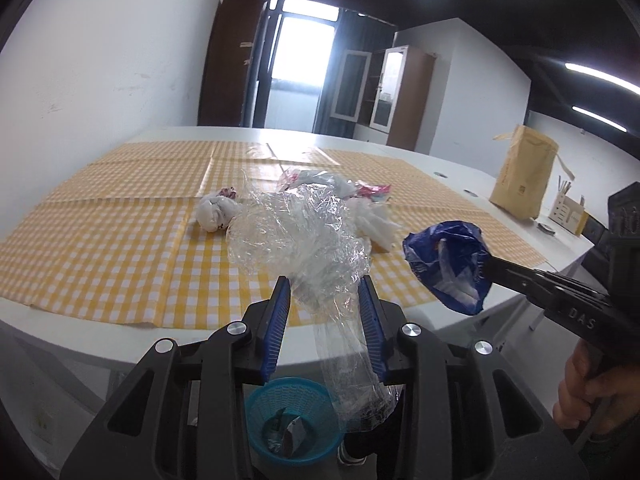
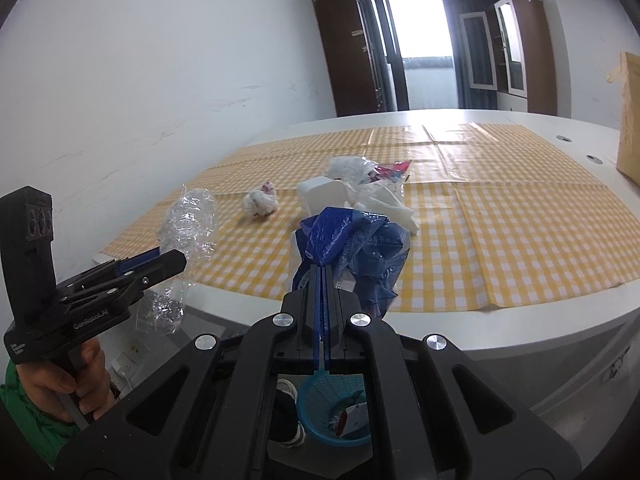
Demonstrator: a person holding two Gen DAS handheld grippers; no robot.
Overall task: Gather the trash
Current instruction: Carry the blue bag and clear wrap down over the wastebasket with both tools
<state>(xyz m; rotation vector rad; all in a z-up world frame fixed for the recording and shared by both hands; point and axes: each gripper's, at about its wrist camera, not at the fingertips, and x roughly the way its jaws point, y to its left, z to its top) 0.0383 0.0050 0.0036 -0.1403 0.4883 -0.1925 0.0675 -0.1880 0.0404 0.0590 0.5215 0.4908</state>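
On the left, the left gripper has its blue-padded jaws clamped on a crumpled sheet of clear plastic film, which bunches up above the fingertips and trails down between the pads. The person's left hand, at a green sleeve, grips the handle. This gripper hangs just past the near edge of the white table.

Below both tools, on the floor by the near edge, stands a small blue mesh wastebasket with a few scraps already in it.

On the yellow-and-white checked tablecloth, a white crumpled paper ball with red marks lies to the left. Right of it sits a loose heap of white and clear wrappers around a white plastic container, with a pink-and-red packet at its far side.

Further right, the right gripper has its jaws pressed fully together on a crumpled dark blue plastic bag, held in the air over the near edge of the table. The person's right hand holds that handle.

At the far right a tan paper bag stands upright on the table, with a small pale wooden holder just beside it.
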